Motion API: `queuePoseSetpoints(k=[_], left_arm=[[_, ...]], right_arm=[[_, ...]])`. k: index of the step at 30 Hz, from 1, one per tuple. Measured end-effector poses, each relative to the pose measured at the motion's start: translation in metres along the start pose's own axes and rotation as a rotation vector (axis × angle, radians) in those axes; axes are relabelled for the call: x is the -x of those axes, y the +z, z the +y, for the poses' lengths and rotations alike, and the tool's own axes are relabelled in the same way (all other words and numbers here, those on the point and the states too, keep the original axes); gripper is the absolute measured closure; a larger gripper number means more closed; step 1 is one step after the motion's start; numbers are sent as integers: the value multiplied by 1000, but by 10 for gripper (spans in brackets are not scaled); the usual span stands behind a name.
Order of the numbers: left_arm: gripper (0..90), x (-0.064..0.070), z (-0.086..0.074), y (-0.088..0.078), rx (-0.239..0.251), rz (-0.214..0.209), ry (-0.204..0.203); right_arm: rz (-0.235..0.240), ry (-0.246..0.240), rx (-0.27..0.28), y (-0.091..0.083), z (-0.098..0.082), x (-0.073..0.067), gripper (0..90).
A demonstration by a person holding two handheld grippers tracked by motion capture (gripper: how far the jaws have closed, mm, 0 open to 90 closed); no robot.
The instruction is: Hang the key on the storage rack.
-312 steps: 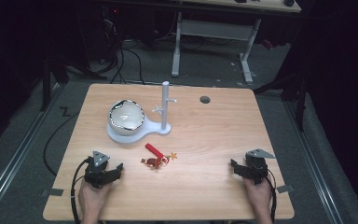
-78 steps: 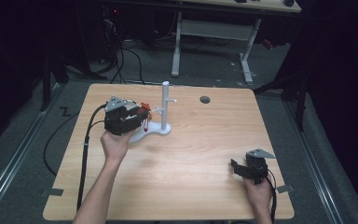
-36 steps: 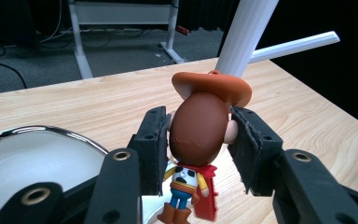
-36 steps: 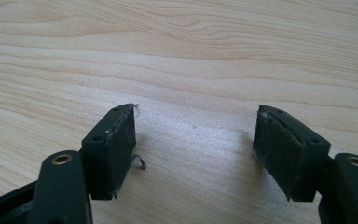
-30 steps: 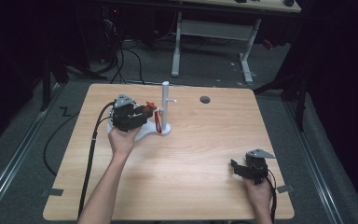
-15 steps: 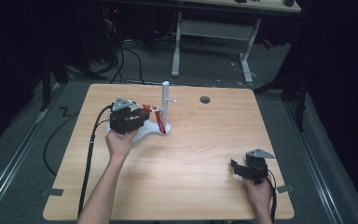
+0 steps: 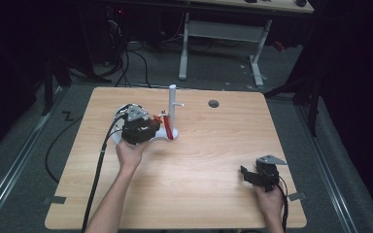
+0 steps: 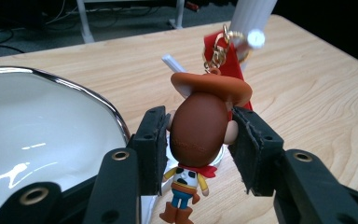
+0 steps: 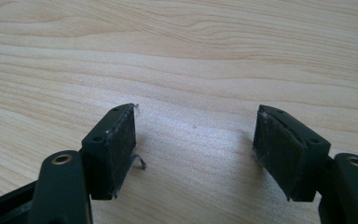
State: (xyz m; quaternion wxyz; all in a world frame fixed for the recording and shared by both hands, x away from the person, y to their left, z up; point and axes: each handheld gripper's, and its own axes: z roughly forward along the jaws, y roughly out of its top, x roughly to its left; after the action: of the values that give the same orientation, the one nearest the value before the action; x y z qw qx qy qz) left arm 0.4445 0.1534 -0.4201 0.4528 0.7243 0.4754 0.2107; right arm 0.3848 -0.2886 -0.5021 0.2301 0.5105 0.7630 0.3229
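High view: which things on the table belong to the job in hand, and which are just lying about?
In the job:
- left tool, shut on the cowboy keychain
- white peg stand, with the keychain's gold ring at its peg

Lying about:
- shiny bowl beside the stand
- right tool, open, resting low over the table
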Motion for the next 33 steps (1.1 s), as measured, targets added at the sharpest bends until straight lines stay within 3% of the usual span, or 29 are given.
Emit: queuePoseSetpoints(k=[8, 10, 11, 23, 33], left_arm=[[570, 7, -5, 12, -22, -5, 13], [569, 7, -6, 13, -25, -6, 14], [619, 7, -7, 14, -24, -9, 16], [628, 6, -16, 18, -42, -2, 17], [464, 6, -28, 8, -29, 17, 7]], right_arm=[[0, -1, 0, 0, 0, 0, 303], [0, 0, 0, 0, 0, 0, 303], [0, 0, 0, 0, 0, 0, 303], [1, -1, 0, 0, 0, 0, 303], [1, -1, 0, 0, 0, 0, 303]])
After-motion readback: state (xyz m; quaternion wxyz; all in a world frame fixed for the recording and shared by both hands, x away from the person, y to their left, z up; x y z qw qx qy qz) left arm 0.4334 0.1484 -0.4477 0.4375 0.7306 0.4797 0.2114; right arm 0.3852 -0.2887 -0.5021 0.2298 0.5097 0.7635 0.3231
